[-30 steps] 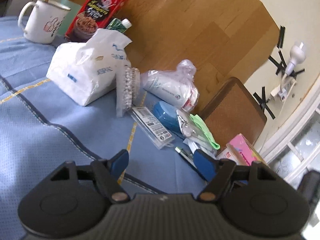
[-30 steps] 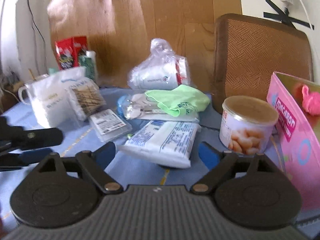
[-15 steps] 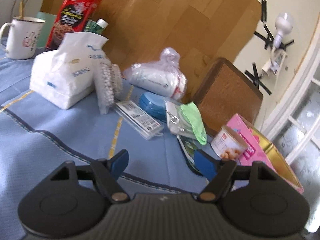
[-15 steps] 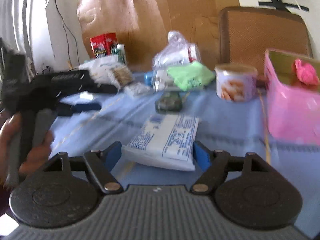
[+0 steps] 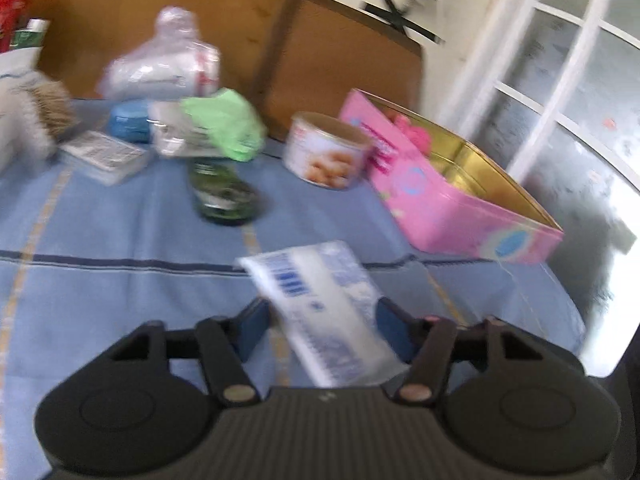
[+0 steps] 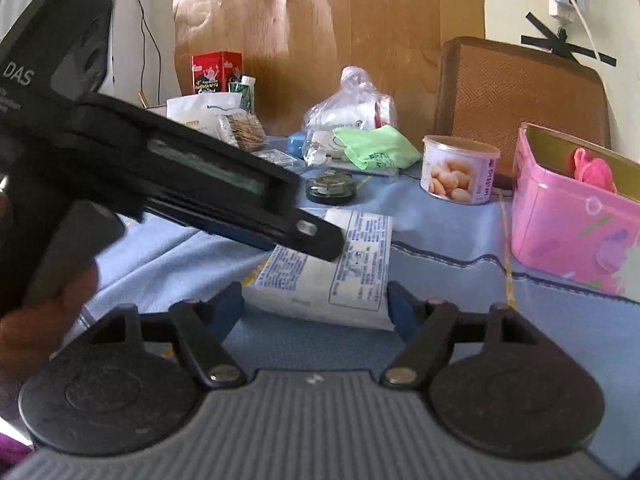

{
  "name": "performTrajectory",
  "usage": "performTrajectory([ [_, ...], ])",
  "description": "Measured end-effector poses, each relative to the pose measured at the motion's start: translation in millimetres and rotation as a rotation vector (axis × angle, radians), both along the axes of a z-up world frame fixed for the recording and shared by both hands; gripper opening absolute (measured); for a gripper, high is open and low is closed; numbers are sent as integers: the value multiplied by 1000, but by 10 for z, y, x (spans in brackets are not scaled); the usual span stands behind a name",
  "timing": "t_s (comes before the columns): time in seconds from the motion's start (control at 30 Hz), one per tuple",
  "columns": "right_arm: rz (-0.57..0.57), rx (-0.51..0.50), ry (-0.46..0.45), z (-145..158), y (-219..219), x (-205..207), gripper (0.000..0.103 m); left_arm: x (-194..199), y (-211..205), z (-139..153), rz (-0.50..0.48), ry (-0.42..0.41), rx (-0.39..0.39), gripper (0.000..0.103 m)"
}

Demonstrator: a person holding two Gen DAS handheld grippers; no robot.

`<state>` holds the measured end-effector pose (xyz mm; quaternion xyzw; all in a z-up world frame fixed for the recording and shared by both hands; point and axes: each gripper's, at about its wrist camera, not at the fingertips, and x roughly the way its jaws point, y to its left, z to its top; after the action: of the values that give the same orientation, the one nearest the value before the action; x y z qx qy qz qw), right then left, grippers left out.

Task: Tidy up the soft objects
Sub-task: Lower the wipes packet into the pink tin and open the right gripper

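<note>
Trouble starts at the left of the white packet (image 6: 334,264), where your left gripper (image 5: 320,330) reaches over it from that side: its fingers stand wide and straddle the packet's near end, but the left wrist view is blurred and I cannot tell whether either pad touches it. If you close while skewed, the soft packet may buckle or squirt out sideways across the blue cloth (image 6: 180,256). The packet itself lies flat on the cloth, near the table's front, printed side up.

At its near edge your right gripper (image 6: 316,308) is also spread wide, its blue pads just outside the packet's two near corners and clamping nothing. With both tools crowding the same packet, you risk knocking one against the other, or pinching only a loose corner of wrapper so that the packet sags and drops.

Beyond the packet sit a dark round tin (image 6: 331,189) and a can (image 6: 460,170); a careless lift could clip them. Right of the packet stands the open pink box (image 6: 576,216), well apart, a likely place for it in my judgement.
</note>
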<state>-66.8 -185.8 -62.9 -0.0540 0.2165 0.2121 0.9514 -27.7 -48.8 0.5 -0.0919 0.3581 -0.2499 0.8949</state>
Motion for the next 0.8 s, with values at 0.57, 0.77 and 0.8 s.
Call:
performTrajectory([
  [0.57,-490,91,-270,554,-1238,477,77,546,-1412,809,-180,-172,-34,57],
  [0.77,-730,2,-209,403,-1814,789,90,556,-1521,645,-148,-190,13,58],
  [0.8,-739,7,-220,408,-1850,769,94,563,-1508,626,-146,-191,16,58],
])
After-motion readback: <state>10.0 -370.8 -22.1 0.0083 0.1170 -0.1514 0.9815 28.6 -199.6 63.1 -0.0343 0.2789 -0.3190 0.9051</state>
